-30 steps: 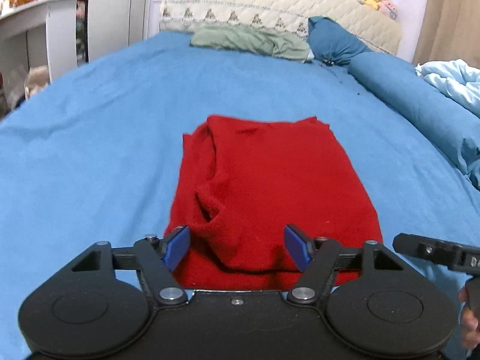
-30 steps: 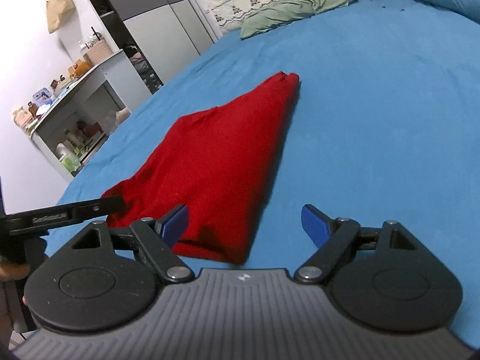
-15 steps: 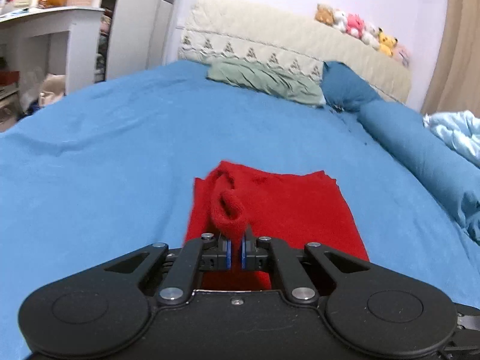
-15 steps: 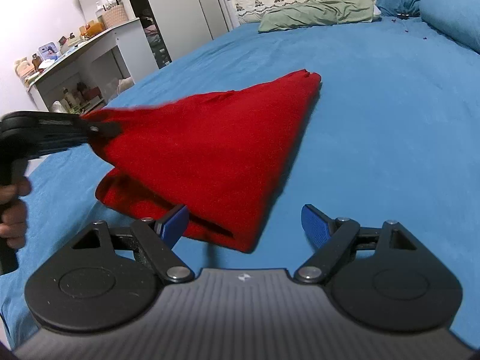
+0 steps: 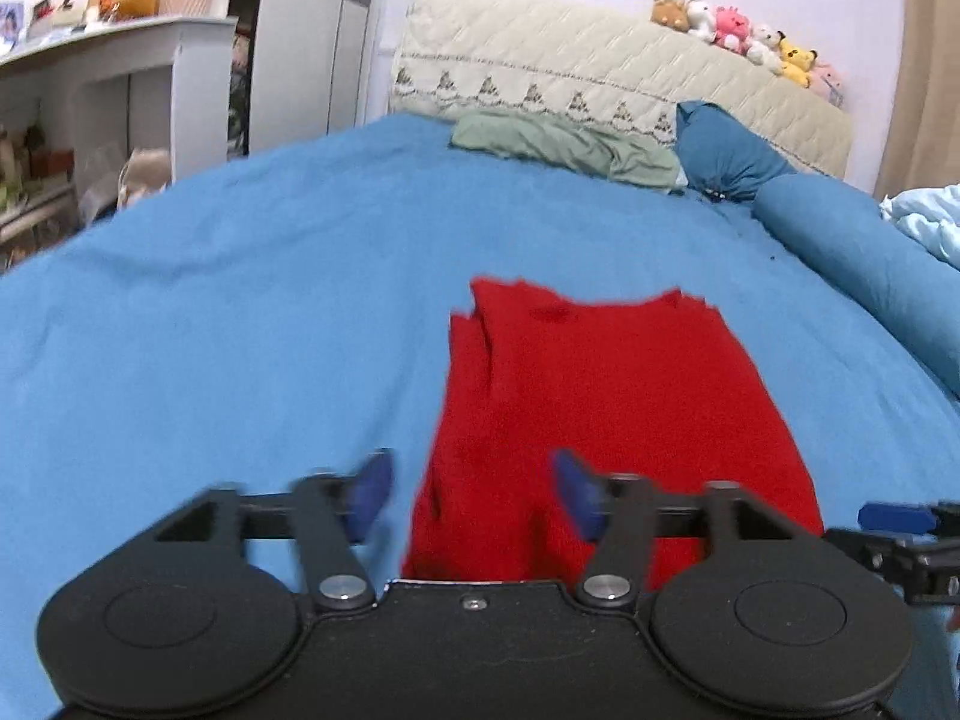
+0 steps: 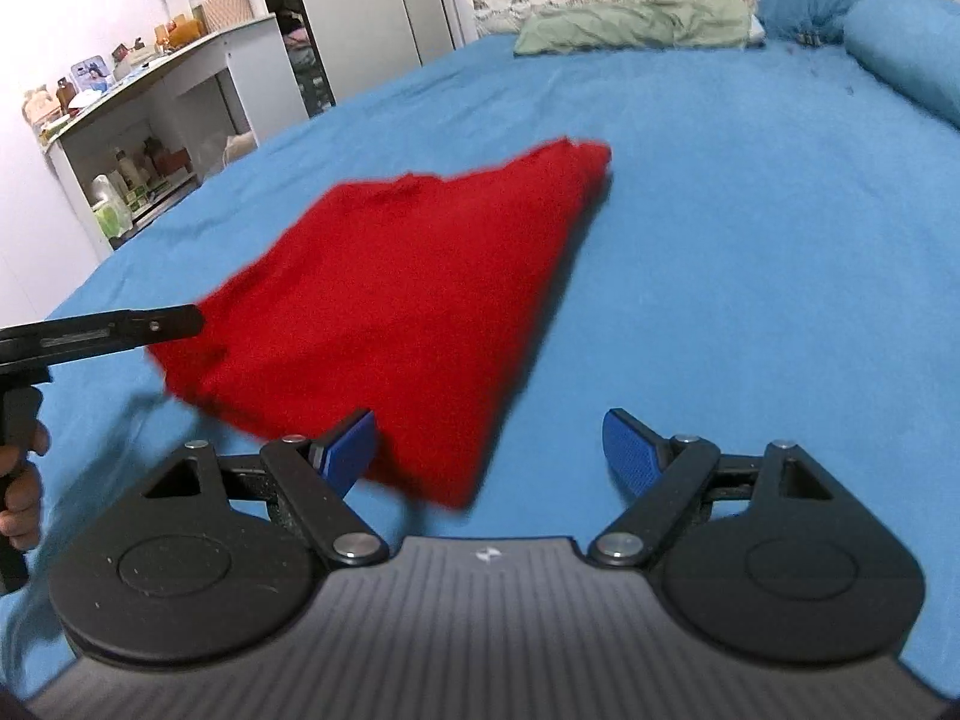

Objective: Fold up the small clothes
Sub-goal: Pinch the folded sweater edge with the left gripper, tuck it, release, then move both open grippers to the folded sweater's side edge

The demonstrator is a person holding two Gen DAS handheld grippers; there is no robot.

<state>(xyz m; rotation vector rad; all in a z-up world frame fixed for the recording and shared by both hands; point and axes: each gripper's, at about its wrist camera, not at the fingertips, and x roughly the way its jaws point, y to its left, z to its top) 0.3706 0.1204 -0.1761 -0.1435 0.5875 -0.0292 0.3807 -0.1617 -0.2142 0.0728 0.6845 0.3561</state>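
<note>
My left claw (image 5: 471,489) is opening, with the near edge of the red cloth (image 5: 606,402) between its pads, unpinched. My right claw (image 6: 489,450) is wide open, holding nothing. The cloth lies mid-bed (image 5: 240,300)

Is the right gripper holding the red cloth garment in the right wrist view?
No, the right gripper is open, and the red cloth garment only passes over its left pad without being pinched.

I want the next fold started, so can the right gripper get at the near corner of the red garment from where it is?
Probably yes. The right gripper is open, and the red garment has its near corner between the pads, with only bare blue bedsheet around.
</note>
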